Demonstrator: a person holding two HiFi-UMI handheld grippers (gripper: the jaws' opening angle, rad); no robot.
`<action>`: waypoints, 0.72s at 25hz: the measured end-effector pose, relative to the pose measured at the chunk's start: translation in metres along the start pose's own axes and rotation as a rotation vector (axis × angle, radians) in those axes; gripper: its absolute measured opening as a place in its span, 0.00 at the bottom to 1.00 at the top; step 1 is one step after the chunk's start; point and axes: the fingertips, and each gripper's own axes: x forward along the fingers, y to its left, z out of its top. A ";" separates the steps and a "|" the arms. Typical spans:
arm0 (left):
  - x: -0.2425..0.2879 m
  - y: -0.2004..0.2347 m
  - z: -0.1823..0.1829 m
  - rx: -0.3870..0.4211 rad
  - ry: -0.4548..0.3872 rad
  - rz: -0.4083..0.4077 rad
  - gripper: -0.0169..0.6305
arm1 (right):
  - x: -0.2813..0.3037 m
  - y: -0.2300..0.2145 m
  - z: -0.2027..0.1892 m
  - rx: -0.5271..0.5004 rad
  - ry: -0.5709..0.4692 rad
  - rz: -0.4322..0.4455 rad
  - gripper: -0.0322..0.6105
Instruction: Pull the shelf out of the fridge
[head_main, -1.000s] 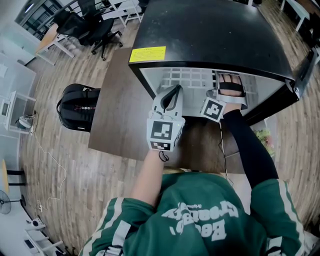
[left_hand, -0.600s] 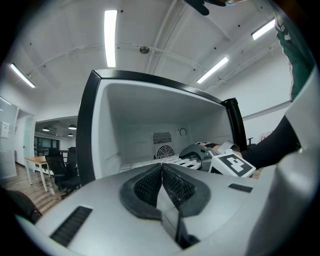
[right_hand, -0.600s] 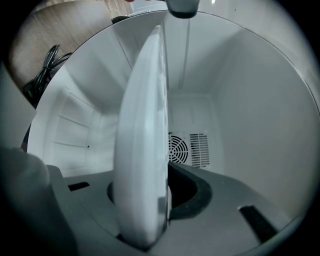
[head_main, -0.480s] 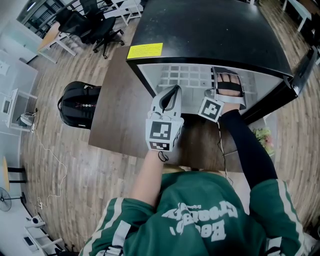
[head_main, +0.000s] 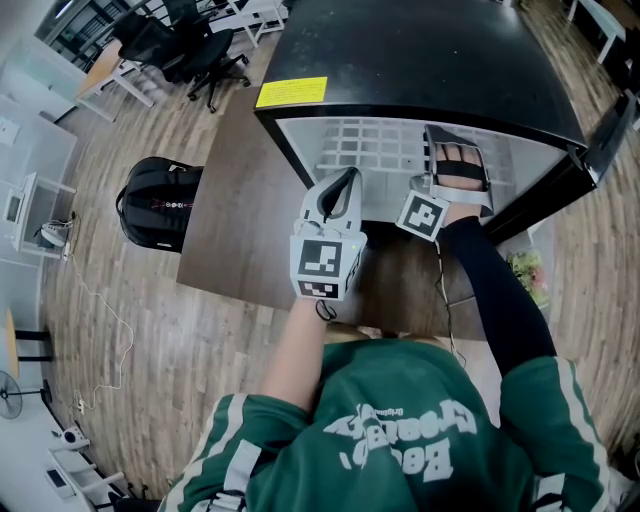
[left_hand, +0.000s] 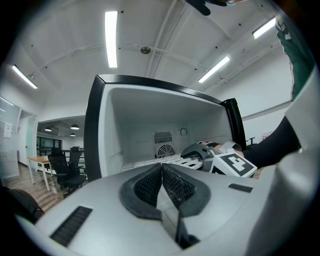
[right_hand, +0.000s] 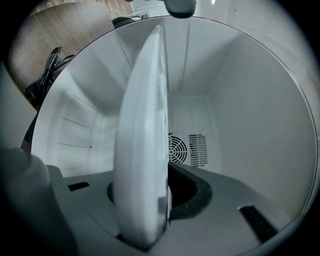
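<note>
You have the grip but not the pull: your right gripper (head_main: 450, 158) pinches the front edge of the white grid shelf (head_main: 375, 150), which lies inside the fridge (head_main: 420, 60), while your left gripper (head_main: 347, 182) hangs at the opening, jaws together and empty.

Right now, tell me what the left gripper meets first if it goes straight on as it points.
Likely the white shelf, just beyond the shut, empty left gripper at the fridge mouth. If it clears the shelf, the fan grille on the back wall; height is unclear.
</note>
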 end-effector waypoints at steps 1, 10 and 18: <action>-0.001 0.000 0.001 0.001 0.000 0.000 0.05 | 0.000 0.000 0.000 -0.001 0.000 0.000 0.21; -0.009 0.005 0.000 0.002 0.001 0.014 0.05 | 0.000 0.001 -0.001 0.000 0.001 0.003 0.21; -0.012 0.003 -0.001 0.009 0.007 0.013 0.05 | -0.002 0.001 0.000 0.002 -0.002 0.010 0.21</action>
